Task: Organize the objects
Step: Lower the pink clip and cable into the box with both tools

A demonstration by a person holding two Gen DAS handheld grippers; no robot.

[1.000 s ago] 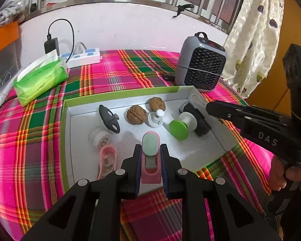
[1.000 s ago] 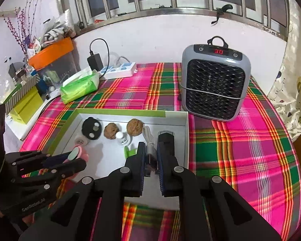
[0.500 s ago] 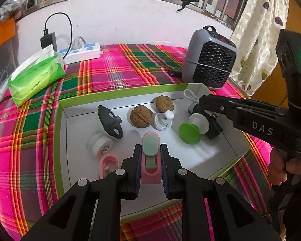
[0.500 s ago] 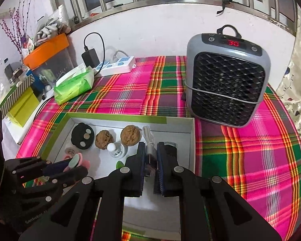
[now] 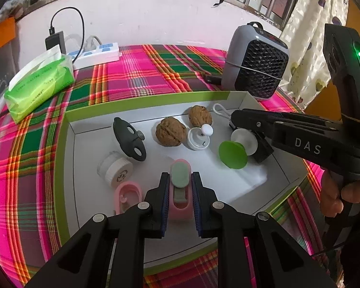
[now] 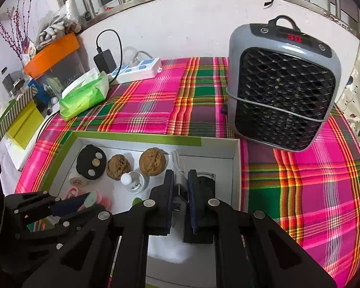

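A pink plastic case with a grey-green lid [image 5: 180, 192] is clamped by the left gripper [image 5: 180, 200] over the green-rimmed white cardboard tray [image 5: 67, 144]; the right gripper [image 6: 180, 198] is closed on a small white-and-black gadget [image 6: 180, 182]. Both probably await setting down inside, then release.

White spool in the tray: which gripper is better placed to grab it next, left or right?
Probably left, once freed. The white spool lies just beside the left gripper, which is shut on a pink case; the right gripper works the tray's opposite end.

A woven plaid cloth in pink and green [image 6: 300, 192] is being shown as matt; the white, green-rimmed cardboard tray [image 5: 141, 103] as smooth; two brown walnuts [image 5: 171, 135] as rough and wrinkled; the grey plastic heater [image 6: 283, 84] as slightly glossy, fronted by black metal mesh.
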